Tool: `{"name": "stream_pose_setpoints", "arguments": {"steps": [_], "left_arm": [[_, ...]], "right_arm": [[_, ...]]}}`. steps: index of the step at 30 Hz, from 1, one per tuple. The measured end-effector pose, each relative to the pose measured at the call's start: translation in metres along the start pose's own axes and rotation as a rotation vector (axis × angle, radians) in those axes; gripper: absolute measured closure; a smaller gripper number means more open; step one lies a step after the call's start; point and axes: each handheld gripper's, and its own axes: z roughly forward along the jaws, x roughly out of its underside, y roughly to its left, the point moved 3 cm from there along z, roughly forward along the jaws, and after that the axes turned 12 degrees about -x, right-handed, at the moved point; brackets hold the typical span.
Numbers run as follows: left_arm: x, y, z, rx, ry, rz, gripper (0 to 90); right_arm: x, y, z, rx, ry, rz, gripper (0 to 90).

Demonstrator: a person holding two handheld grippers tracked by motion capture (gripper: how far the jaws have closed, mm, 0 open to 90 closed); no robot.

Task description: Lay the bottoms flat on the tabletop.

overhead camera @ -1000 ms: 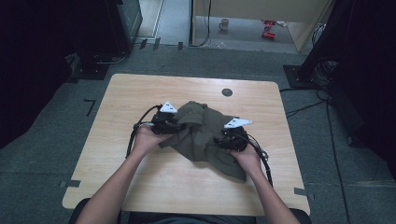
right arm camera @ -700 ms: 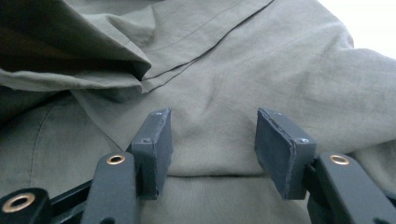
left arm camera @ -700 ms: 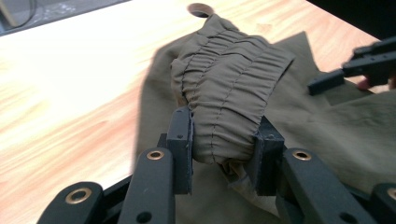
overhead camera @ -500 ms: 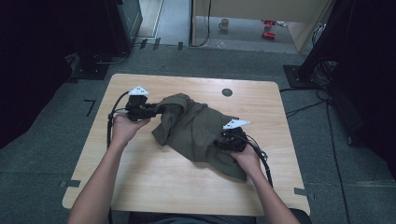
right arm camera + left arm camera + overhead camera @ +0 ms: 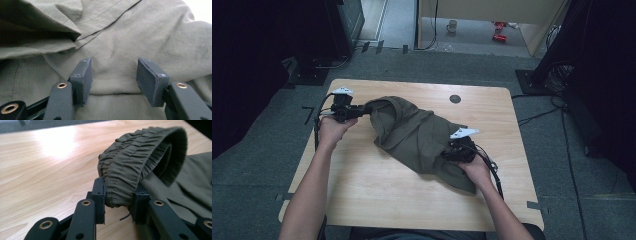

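An olive green garment [image 5: 417,132] lies crumpled across the middle of the wooden table [image 5: 377,195]. My left gripper [image 5: 364,111] is at the table's left, shut on the garment's gathered elastic waistband [image 5: 135,162]. Its jaws have just been closing, and the band is bunched between the pads [image 5: 99,195]. The waistband arches up off the wood. My right gripper [image 5: 449,152] rests on the garment's right part. In the right gripper view a thick fold of olive cloth [image 5: 120,37] fills the gap between its jaws [image 5: 113,75], touching both pads.
A small black round cap [image 5: 455,98] sits in the tabletop at the back. Bare wood [image 5: 377,195] lies in front of the garment. Black equipment stands [image 5: 552,65] flank the table, and a mug [image 5: 452,25] sits on the floor beyond.
My left gripper has moved left and away from the right one, drawing the waistband with it, so the garment now lies stretched out wider. The right gripper has stayed put.
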Motion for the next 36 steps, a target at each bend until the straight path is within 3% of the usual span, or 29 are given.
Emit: {"name": "stream_pose_setpoints", "arguments": {"steps": [3,8,11,16,19,22,28,33,36], "left_arm": [[0.006,0.011,0.008,0.018,0.013,-0.044,69.9],[0.008,0.018,0.006,0.041,-0.002,-0.090,62.2],[0.006,0.018,-0.001,0.015,-0.018,-0.069,53.0],[0.007,0.019,-0.013,-0.002,-0.043,-0.045,51.8],[0.007,0.019,-0.022,-0.027,-0.061,-0.009,49.3],[0.010,0.018,-0.030,-0.005,-0.080,-0.017,47.5],[0.013,0.009,-0.036,0.018,-0.068,-0.006,46.4],[0.016,-0.008,-0.038,0.020,-0.071,0.043,45.2],[0.019,-0.012,-0.037,0.025,-0.064,0.046,45.1]], "right_arm": [[-0.002,0.001,-0.001,0.005,-0.013,0.004,46.5],[-0.003,0.001,-0.004,0.001,-0.024,0.015,46.5],[-0.005,0.002,-0.006,0.003,-0.033,0.011,46.6],[-0.008,0.003,-0.009,0.003,-0.047,0.010,46.7],[-0.012,0.002,-0.011,0.004,-0.061,0.010,46.8],[-0.018,0.000,-0.013,0.007,-0.082,0.011,47.1],[-0.027,-0.005,-0.012,0.021,-0.093,0.015,47.2],[-0.039,-0.015,-0.011,0.028,-0.123,0.034,47.2],[-0.045,-0.019,-0.006,0.018,-0.124,0.056,47.0]]}}
